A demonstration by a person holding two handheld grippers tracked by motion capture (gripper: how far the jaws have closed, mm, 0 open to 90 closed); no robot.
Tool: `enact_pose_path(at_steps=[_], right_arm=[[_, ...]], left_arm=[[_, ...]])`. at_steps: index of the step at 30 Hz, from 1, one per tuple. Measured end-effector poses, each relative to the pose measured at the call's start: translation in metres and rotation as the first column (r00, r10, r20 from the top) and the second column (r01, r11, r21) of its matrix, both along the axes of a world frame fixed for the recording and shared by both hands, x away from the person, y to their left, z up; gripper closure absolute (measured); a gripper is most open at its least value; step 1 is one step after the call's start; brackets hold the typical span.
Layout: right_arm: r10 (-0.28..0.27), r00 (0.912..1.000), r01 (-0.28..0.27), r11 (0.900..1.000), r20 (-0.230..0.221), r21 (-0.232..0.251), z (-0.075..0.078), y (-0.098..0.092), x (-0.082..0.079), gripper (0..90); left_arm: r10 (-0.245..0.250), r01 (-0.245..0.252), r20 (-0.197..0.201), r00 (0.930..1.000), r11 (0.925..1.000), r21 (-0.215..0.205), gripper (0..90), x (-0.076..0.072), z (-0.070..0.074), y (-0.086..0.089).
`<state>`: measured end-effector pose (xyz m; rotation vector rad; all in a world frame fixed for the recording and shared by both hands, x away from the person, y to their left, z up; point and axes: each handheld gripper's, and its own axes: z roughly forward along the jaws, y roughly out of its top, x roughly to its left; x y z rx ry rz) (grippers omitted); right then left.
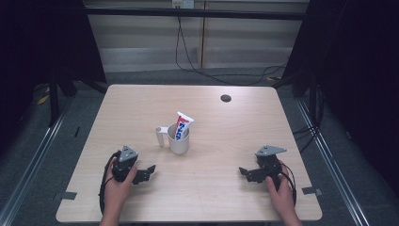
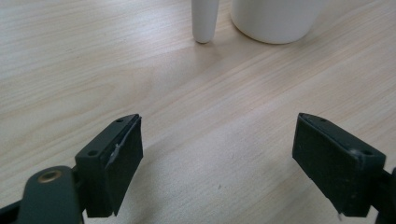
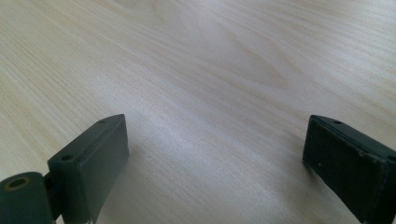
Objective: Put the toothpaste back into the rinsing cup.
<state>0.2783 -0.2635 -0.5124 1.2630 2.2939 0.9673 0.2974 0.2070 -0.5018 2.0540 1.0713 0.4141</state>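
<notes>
Nearest us, we hold the left gripper (image 1: pixel 149 168) and right gripper (image 1: pixel 242 171) low over the table (image 1: pixel 141 103), jaws spread wide, gripping nothing, pointing inward. Farther off, between them, a white cup (image 1: pixel 178 138) holds a toothpaste tube (image 1: pixel 182 125). Beyond the table, cables (image 1: pixel 188 56) trail across grey floor.

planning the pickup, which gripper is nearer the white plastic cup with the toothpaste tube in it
Left. The left gripper sits just below-left of the white plastic cup; the right gripper is farther off to its lower right.
</notes>
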Motion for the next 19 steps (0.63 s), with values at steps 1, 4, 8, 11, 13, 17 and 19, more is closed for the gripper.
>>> enact_pose_path(at_steps=[1, 4, 8, 11, 13, 17, 19], right_arm=[[0.0, 1.0, 0.0, 1.0, 0.0, 0.0, 0.0, 0.0, 0.0, 6.2], [0.0, 1.0, 0.0, 1.0, 0.0, 0.0, 0.0, 0.0, 0.0, 6.2], [0.0, 1.0, 0.0, 1.0, 0.0, 0.0, 0.0, 0.0, 0.0, 6.2], [0.0, 1.0, 0.0, 1.0, 0.0, 0.0, 0.0, 0.0, 0.0, 6.2], [0.0, 1.0, 0.0, 1.0, 0.0, 0.0, 0.0, 0.0, 0.0, 6.3], [0.0, 1.0, 0.0, 1.0, 0.0, -0.001, 0.0, 0.0, 0.0, 6.3], [0.0, 1.0, 0.0, 1.0, 0.001, 0.0, 0.0, 0.0, 0.0, 6.3]], left_arm=[[-0.001, 0.001, 0.001, 1.0, 1.0, 0.003, 16.5, -0.0001, -0.0003, -0.0001], [-0.004, 0.004, 0.0, 1.0, 0.9999, 0.013, 16.5, -0.0003, -0.0018, -0.0016], [-0.006, 0.006, 0.002, 1.0, 0.9994, 0.033, 16.6, -0.0003, -0.0036, -0.0025], [-0.009, 0.01, -0.003, 1.0, 0.9991, 0.041, 16.5, -0.0003, -0.0044, -0.0024], [-0.008, 0.008, -0.002, 1.0, 0.9993, 0.037, 16.5, -0.0003, -0.0046, -0.0023], [-0.006, 0.006, -0.006, 1.0, 0.9995, 0.031, 16.5, -0.0004, -0.0043, -0.0018], [-0.008, 0.008, -0.001, 1.0, 0.9994, 0.033, 16.5, -0.0005, -0.0041, -0.0017]])
